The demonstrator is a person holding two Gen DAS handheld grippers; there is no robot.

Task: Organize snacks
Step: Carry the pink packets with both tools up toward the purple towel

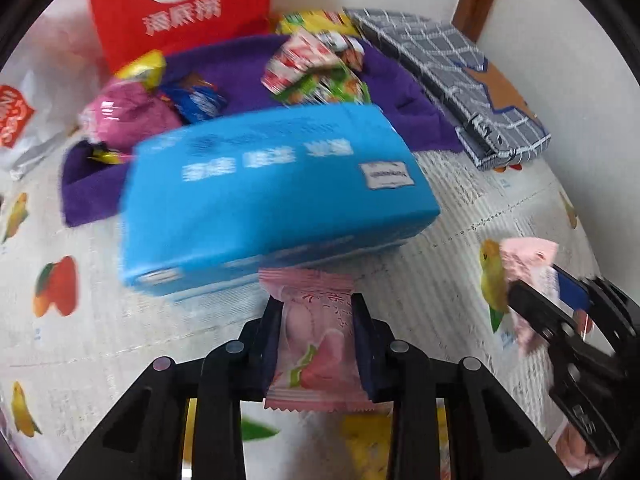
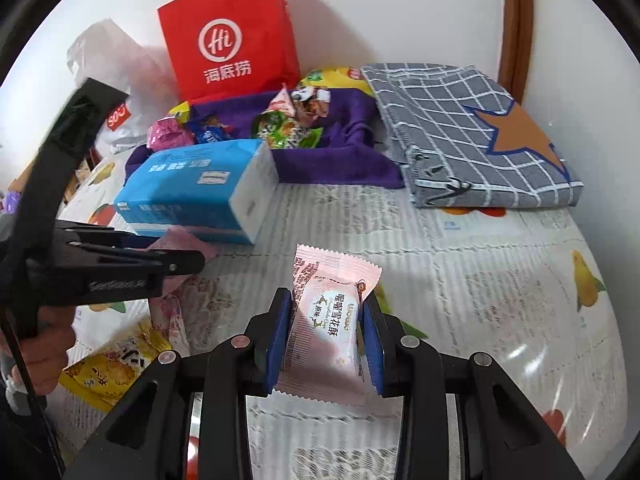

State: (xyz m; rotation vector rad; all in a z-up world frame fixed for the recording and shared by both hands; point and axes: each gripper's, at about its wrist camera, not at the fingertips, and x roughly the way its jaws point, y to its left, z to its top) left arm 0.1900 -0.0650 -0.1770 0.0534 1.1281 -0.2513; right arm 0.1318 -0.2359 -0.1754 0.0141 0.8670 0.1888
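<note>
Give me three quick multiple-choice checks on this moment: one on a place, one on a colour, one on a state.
1. Where does the blue tissue pack lie?
A. Before the purple cloth tray
B. Inside the red paper bag
C. On the grey checked cloth

2. What colour is the wrapper held in the left gripper?
A. Yellow
B. Pink
C. Green

3. How is the right gripper?
A. Open and empty
B. Shut on a pink snack pack
C. Holding the tissue pack

Key: 1 A, its far edge meets the tray's front; 2 B, a pink snack sits between the pads; 3 B, both blue pads press the pack.
</note>
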